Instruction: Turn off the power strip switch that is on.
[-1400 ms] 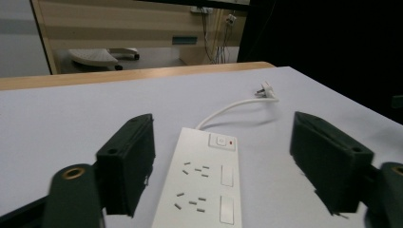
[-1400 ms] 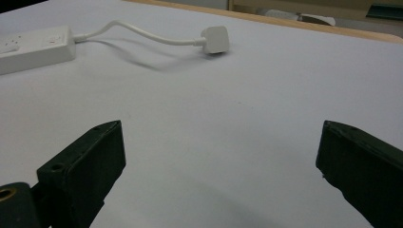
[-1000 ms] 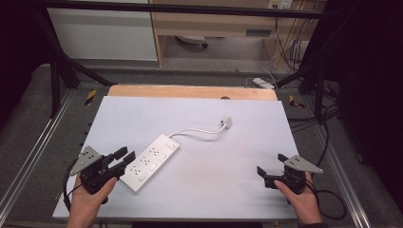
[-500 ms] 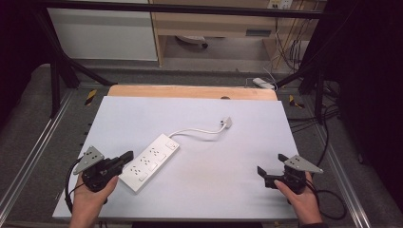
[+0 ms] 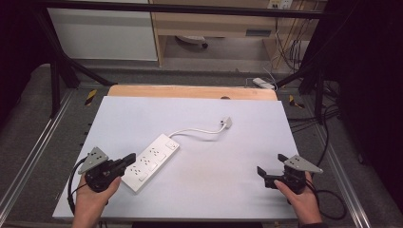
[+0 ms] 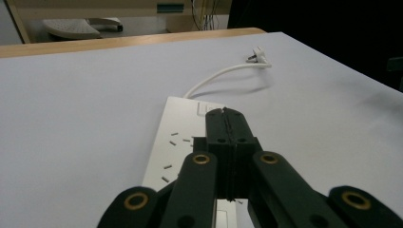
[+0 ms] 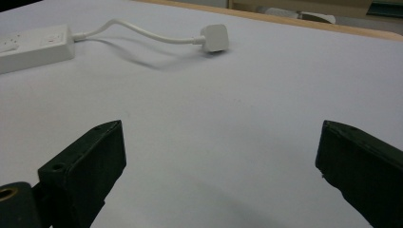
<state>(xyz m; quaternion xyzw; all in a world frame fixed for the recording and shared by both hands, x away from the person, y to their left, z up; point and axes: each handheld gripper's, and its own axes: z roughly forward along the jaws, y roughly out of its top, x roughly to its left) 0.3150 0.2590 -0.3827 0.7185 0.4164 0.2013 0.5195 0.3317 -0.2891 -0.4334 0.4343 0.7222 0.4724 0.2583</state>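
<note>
Left gripper (image 5: 127,160), jaws together, over power strip (image 5: 150,161) near tabletop (image 5: 228,142) front-left corner; right gripper (image 5: 271,170), jaws apart, near front-right corner

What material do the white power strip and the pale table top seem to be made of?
White rectangular power strip: probably moulded plastic, smooth, slightly glossy, with crisp socket slots. Its white cable: likely flexible plastic sheathing, since it curves freely. Pale grey table top: matte, even surface, perhaps laminate; wooden-looking edge at the back.

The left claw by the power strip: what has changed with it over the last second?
The left claw has just been closing and is now shut with nothing between its jaws, poised over the white power strip. The right claw stayed open; the strip and its plug have not moved.
</note>
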